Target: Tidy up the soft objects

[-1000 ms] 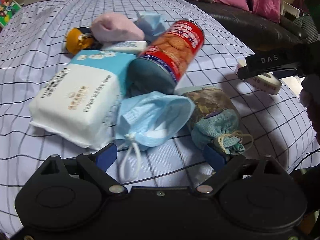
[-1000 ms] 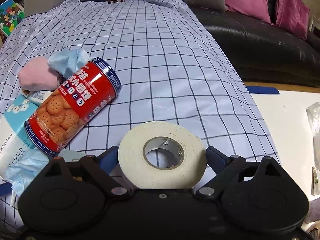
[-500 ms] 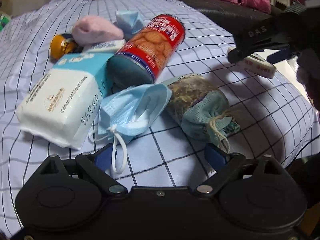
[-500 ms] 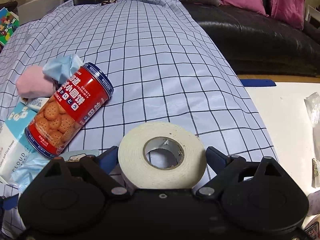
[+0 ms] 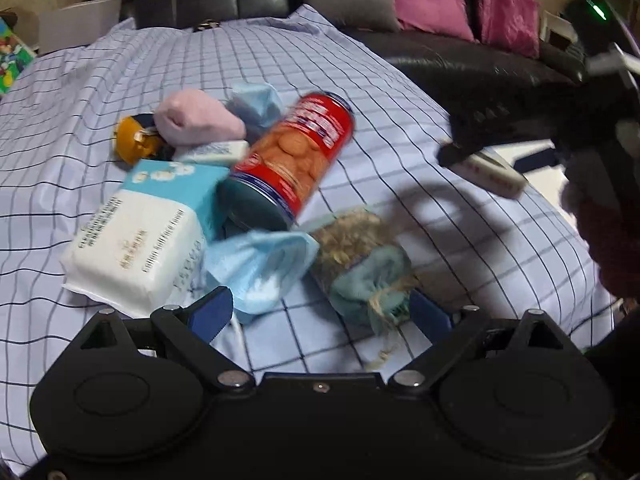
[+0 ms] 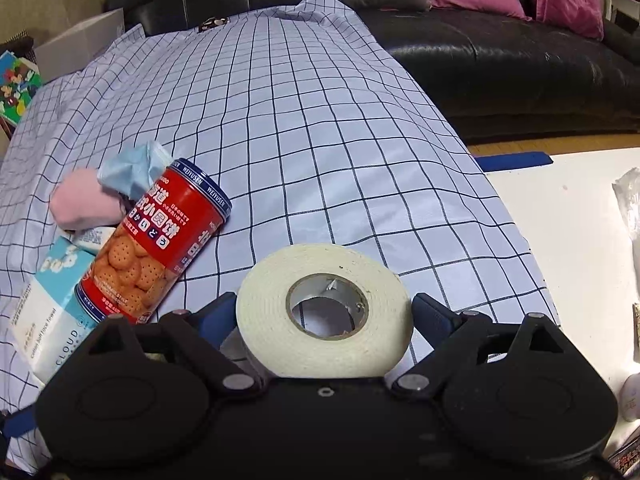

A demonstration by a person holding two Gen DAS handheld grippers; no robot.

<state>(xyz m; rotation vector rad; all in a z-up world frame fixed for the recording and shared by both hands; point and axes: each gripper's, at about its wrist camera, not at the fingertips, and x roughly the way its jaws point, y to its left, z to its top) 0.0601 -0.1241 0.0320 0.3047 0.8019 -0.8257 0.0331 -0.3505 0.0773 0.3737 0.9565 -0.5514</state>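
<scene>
Right wrist view shows the right claw point(image 6: 324, 316) clamped across a tape roll point(image 6: 325, 316), lifting this non-soft item clear.

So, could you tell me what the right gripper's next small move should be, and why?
Probably carry the tape roll, clamped in the right gripper, sideways onto the white table: it is no soft object, and that keeps it apart from the face mask and herb sachet on the checked cloth.

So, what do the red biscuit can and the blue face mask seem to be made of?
Red biscuit can: probably metal with a glossy printed label, going by its rolled rim. Blue face mask: thin non-woven fabric, matte, pleated and crumpled.
</scene>
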